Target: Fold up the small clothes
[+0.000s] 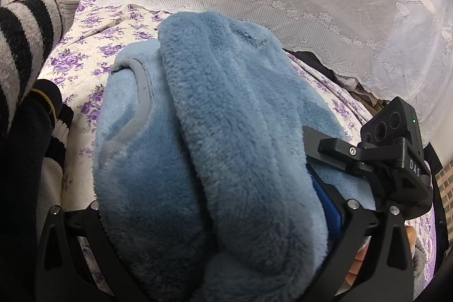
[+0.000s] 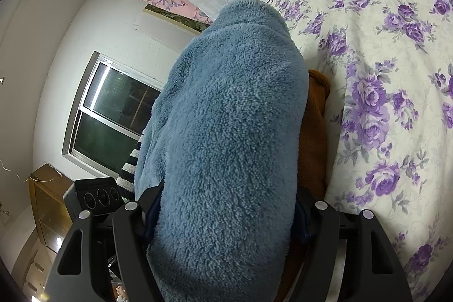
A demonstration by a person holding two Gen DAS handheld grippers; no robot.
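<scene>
Fleece garment bundled between right hand-held gripper fingers

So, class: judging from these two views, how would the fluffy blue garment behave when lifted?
Probably floppy: the blue garment bulges and droops around the left gripper and right gripper. Likely light, since it is airy pile. Its plush nap looks unlikely to slip.

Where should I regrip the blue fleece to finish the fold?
Judging by its pose, take the blue fleece at the thick rolled fold running along its top, coming from the near end. That ridge is bulky and raised off the floral sheet, so a wide-open claw can straddle it.
</scene>
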